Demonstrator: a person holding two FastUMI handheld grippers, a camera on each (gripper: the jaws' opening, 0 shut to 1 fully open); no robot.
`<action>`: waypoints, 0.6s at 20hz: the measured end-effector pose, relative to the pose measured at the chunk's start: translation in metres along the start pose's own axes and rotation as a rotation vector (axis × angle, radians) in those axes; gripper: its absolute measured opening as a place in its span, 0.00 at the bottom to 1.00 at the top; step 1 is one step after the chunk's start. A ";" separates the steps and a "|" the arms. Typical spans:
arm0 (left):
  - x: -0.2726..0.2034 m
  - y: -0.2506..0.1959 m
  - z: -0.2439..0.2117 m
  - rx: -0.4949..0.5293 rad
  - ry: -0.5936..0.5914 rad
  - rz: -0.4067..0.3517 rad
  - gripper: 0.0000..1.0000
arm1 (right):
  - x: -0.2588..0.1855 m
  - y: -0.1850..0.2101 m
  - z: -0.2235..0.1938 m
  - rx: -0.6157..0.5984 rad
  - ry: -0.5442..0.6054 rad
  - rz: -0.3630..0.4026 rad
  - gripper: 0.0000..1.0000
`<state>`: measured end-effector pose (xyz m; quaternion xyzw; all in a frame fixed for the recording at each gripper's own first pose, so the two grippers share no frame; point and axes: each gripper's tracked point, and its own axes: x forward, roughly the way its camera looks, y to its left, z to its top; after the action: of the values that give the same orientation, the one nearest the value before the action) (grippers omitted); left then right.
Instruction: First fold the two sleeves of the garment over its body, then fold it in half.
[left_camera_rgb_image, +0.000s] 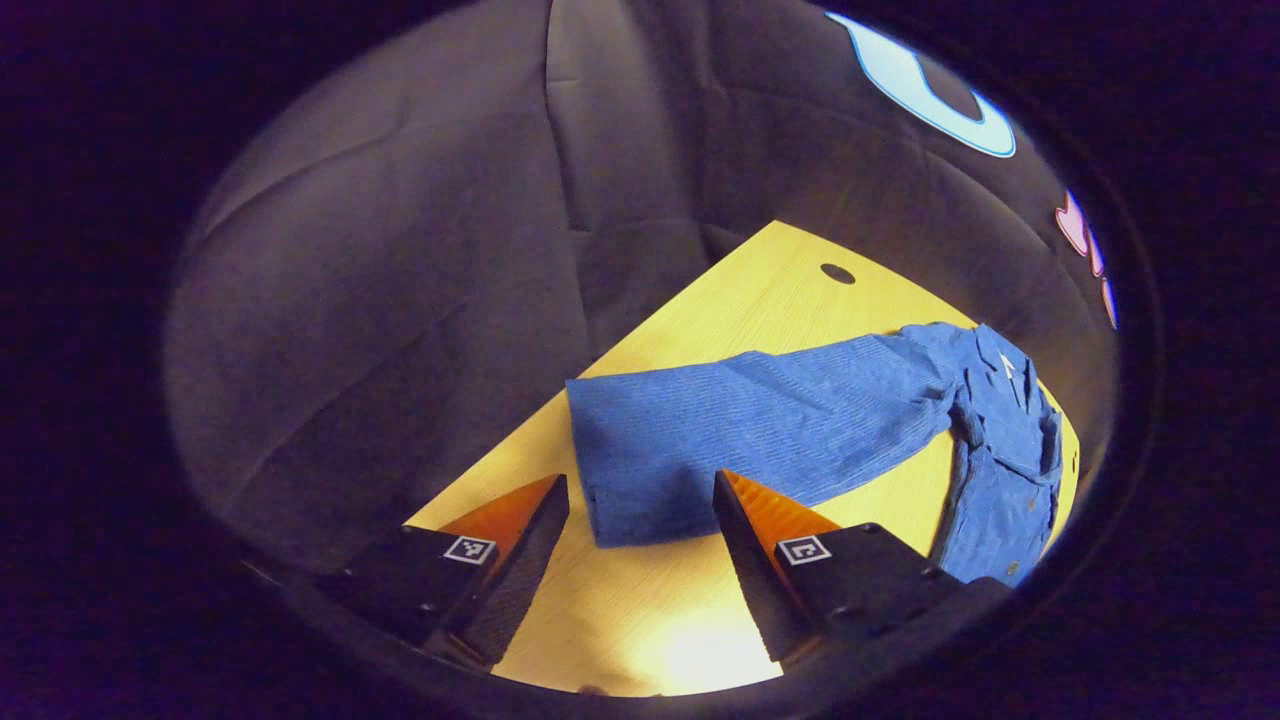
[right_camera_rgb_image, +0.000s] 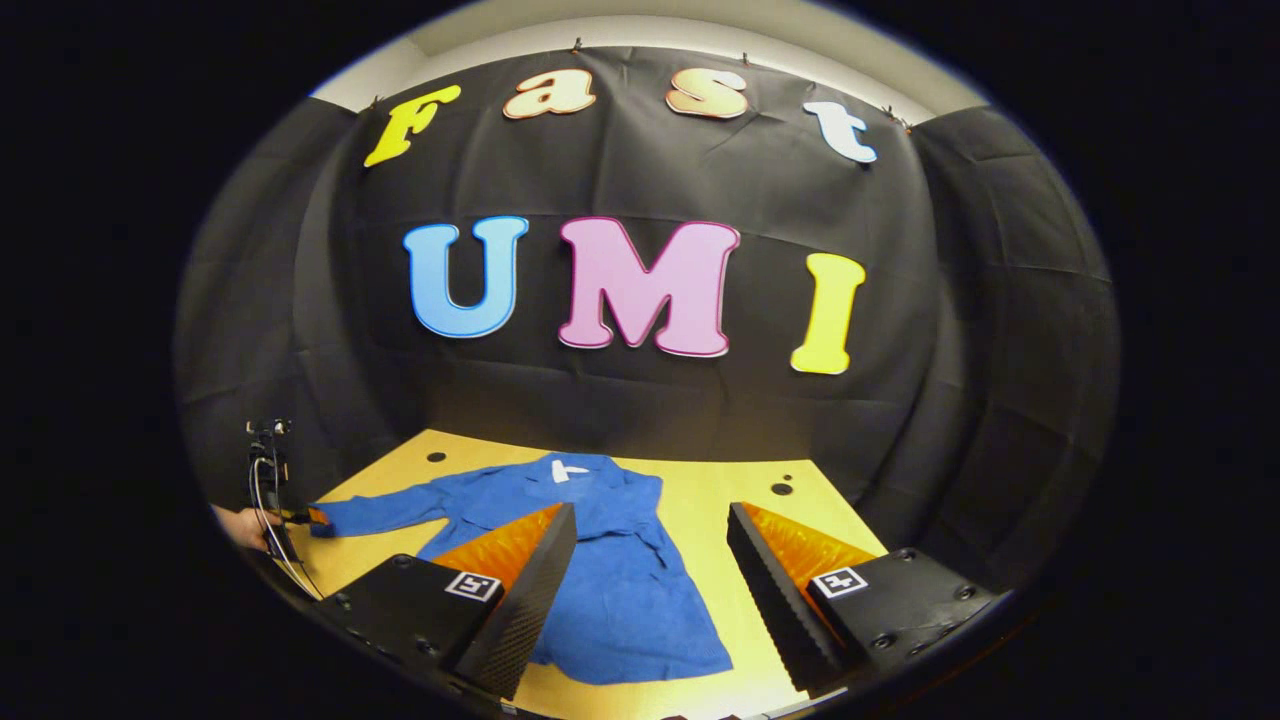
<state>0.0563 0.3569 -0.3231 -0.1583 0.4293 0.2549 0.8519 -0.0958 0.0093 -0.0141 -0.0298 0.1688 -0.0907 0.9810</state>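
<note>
A blue ribbed long-sleeved garment with a collar and front buttons (right_camera_rgb_image: 610, 570) lies spread flat on the light wooden tabletop (right_camera_rgb_image: 720, 500), collar toward the far wall and hem toward the near edge. Its left sleeve (right_camera_rgb_image: 385, 510) stretches straight out toward the left edge of the tabletop. In the left gripper view that sleeve (left_camera_rgb_image: 740, 430) runs across the wood, and its cuff end lies just ahead of the left gripper (left_camera_rgb_image: 640, 495), whose fingers stand wide apart, one on each side of the cuff, holding nothing; whether they touch the cloth cannot be told. The left gripper looks along the sleeve toward the garment's body, tilted down at the tabletop. In the right gripper view the left gripper (right_camera_rgb_image: 300, 517) is small at the far left, right at the sleeve's cuff, with a person's hand (right_camera_rgb_image: 240, 527) behind it. The right gripper (right_camera_rgb_image: 650, 520) hovers over the near edge, level and facing the far wall, its fingers spread wide above the garment's lower half and gripping nothing.
</note>
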 end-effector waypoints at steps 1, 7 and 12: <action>0.006 -0.001 -0.002 -0.015 0.023 -0.008 0.85 | -0.004 -0.006 -0.002 0.007 0.006 -0.019 0.96; 0.017 0.005 0.007 0.051 0.015 0.027 0.66 | -0.017 -0.015 -0.019 0.037 0.053 -0.064 0.96; 0.010 -0.003 0.006 0.044 0.029 -0.068 0.05 | -0.019 -0.017 -0.026 0.020 0.085 -0.068 0.96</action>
<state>0.0669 0.3598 -0.3274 -0.1576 0.4414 0.2138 0.8571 -0.1253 -0.0050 -0.0311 -0.0219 0.2084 -0.1268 0.9695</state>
